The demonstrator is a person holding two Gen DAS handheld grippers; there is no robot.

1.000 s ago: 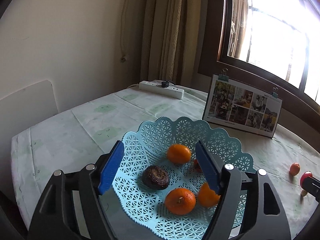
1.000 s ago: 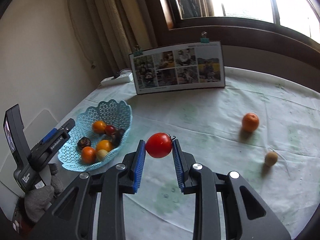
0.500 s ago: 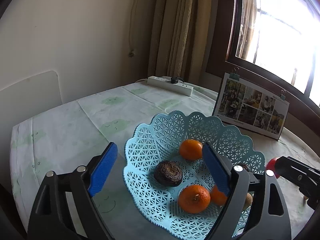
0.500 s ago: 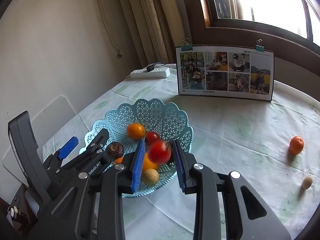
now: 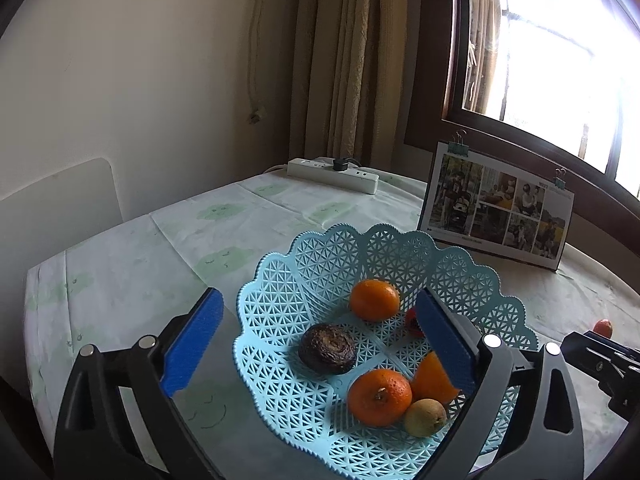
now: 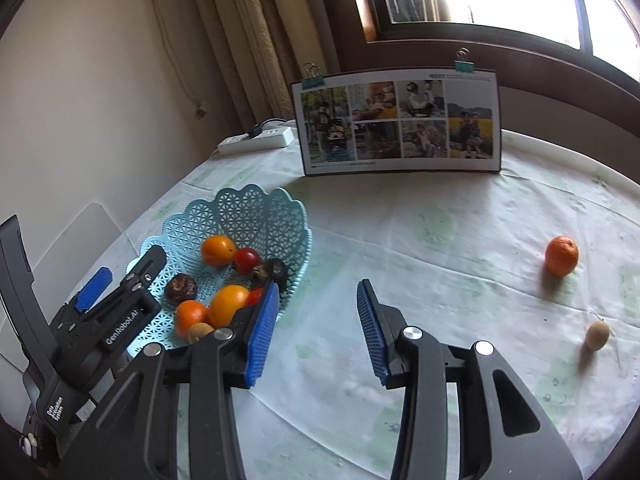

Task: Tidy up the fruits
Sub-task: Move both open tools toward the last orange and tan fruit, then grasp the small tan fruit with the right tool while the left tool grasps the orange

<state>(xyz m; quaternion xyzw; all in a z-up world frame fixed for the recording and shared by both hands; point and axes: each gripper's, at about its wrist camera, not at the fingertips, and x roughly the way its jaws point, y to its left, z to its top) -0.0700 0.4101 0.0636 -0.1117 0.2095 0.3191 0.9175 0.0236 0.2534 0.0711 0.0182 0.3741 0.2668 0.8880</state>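
Two pieces of fruit are lying loose on the cloth-covered surface (image 6: 420, 240) as a person is working a pair of tongs, one set in each hand: an orange mandarin (image 6: 561, 255) and, nearer the edge, a small tan fruit (image 6: 597, 335), the two sitting near each other and well apart from the blue lattice basket (image 6: 256, 224). The right tongs (image 6: 316, 332) are hanging above bare cloth just beside the basket's rim, blue pads wide apart and holding nothing. The left tongs (image 5: 316, 344) are hovering over the basket, also spread and empty, one pad on either side of the fruit inside. Oranges, two red fruits and dark, wrinkled ones are resting in the basket.

Judging by looks, the mandarin is light, round and soft-skinned, so it is likely to roll if nudged and to bruise if squeezed hard; the pads are best placed across its widest part, level with the cloth. The tan fruit appears firmer and much smaller, with a thin stem, and is probably the slipperier catch. A photo board (image 6: 400, 124) is standing at the back, a power strip (image 6: 256, 142) beside it.
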